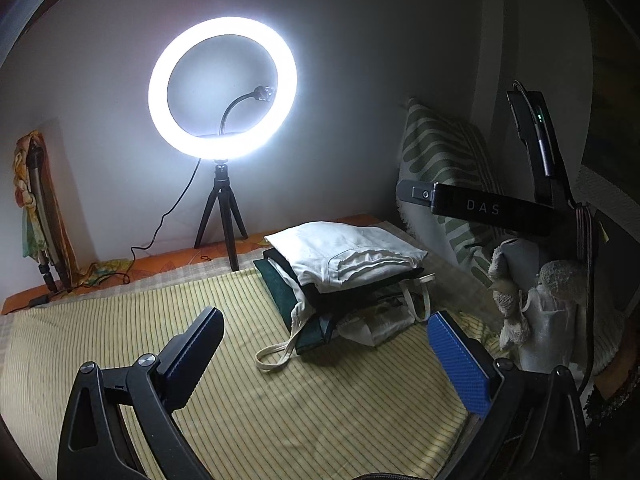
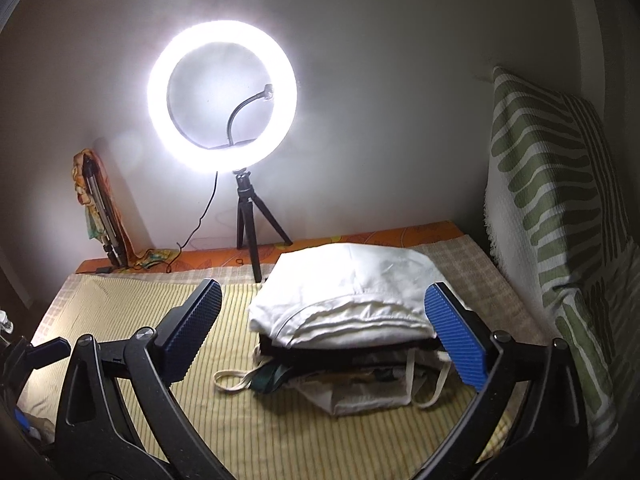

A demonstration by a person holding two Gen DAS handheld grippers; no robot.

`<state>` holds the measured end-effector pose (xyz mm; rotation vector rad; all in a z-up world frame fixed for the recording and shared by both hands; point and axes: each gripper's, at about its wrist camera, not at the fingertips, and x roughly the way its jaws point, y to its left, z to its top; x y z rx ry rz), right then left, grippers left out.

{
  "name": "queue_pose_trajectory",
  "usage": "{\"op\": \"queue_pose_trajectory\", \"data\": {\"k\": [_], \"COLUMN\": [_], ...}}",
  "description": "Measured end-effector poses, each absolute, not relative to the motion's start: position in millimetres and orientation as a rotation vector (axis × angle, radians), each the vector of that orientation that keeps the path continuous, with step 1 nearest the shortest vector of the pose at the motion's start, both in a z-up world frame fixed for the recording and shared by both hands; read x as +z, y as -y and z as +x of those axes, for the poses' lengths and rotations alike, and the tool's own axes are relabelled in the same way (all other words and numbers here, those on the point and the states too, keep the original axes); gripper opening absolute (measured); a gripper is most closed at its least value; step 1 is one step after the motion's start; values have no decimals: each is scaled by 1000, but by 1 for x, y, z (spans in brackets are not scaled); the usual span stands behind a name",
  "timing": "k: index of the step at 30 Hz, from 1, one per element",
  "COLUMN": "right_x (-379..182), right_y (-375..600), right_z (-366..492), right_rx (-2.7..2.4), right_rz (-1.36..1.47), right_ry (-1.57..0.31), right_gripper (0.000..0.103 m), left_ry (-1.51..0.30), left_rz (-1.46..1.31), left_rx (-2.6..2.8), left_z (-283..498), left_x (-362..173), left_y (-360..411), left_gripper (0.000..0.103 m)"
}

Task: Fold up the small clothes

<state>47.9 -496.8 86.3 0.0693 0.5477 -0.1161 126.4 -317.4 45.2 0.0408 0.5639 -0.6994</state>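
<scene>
A stack of folded clothes (image 1: 344, 276) lies on the yellow striped mat (image 1: 200, 312), with a white folded garment (image 1: 348, 252) on top, dark pieces under it and a cream tote bag (image 1: 360, 324) at the bottom. My left gripper (image 1: 324, 340) is open and empty, hovering in front of and left of the stack. In the right wrist view the stack (image 2: 348, 320) sits just ahead, white garment (image 2: 352, 288) on top. My right gripper (image 2: 324, 328) is open and empty, its jaws wide on either side of the stack's front, not touching it.
A lit ring light on a small tripod (image 1: 222, 92) stands at the back by the wall, its cable trailing left. A green patterned pillow (image 2: 560, 208) leans at the right. A black stand marked DAS (image 1: 480, 204) and soft toys (image 1: 532, 308) are at the right.
</scene>
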Motion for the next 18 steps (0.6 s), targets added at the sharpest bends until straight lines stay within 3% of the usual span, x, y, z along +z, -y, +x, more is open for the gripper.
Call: {"op": "queue_pose_trajectory", "data": {"k": [18], "right_x": [26], "right_y": [459], "right_z": [19], "right_rx": [-141], "right_rz": [141], "right_ry": [-553], "right_gripper": [103], "left_ry": [-604], "left_rz": [82], "left_rx": [-634], "left_z": [103], "left_x": [12], "left_y": [280], "left_gripper": [103]}}
